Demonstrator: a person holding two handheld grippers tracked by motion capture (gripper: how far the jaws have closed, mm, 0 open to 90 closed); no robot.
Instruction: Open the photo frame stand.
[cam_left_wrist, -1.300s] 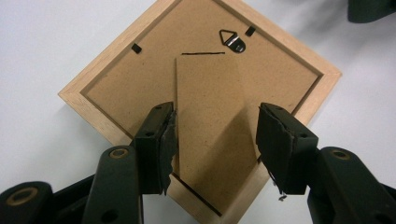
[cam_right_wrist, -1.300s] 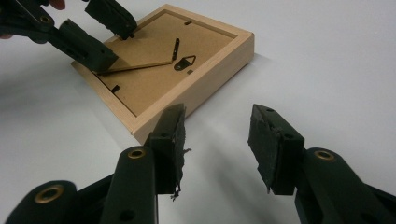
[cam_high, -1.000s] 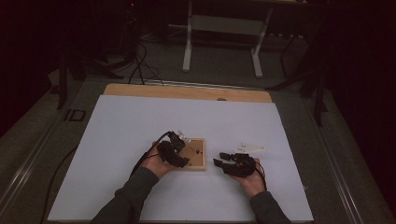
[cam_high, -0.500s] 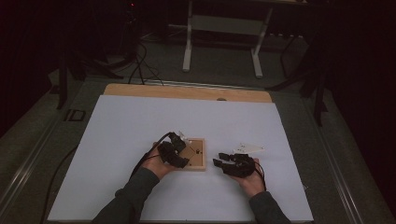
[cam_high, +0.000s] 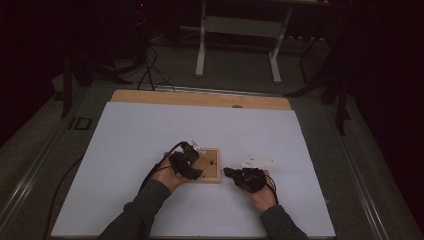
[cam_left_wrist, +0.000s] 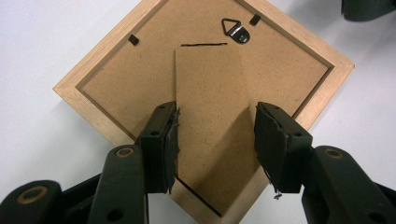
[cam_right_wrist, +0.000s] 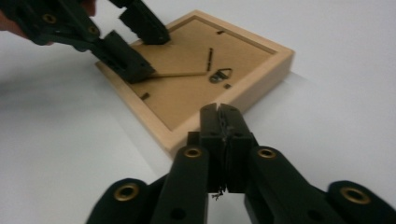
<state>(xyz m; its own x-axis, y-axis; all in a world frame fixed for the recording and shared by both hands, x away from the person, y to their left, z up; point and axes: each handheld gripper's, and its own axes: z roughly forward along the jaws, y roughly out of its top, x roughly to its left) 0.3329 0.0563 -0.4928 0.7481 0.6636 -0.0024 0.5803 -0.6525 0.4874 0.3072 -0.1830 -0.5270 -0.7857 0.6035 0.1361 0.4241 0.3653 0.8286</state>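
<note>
A light wooden picture frame (cam_high: 214, 172) lies face down on the white table, its brown back board (cam_left_wrist: 289, 70) and metal hanger (cam_left_wrist: 236, 30) facing up. My left gripper (cam_left_wrist: 215, 135) reaches over it from the left. Its jaws have closed a little onto the side edges of the hardboard stand flap (cam_left_wrist: 210, 93), whose free end sits lifted off the back. In the right gripper view the left gripper (cam_right_wrist: 140, 44) is at the frame's far corner. My right gripper (cam_right_wrist: 222, 112) (cam_high: 231, 173) is shut with nothing between its jaws, which have just been closing. It points at the frame's (cam_right_wrist: 261, 70) near edge, just short of it.
A small white object (cam_high: 258, 161) lies on the table right of the frame, beyond the right hand. The white sheet (cam_high: 150, 130) covers a wooden tabletop (cam_high: 200, 98). Dark floor, cables and a table stand (cam_high: 237, 30) lie past the far edge.
The right gripper's jaws have drawn together. Both hands and the frame stay where they were.
</note>
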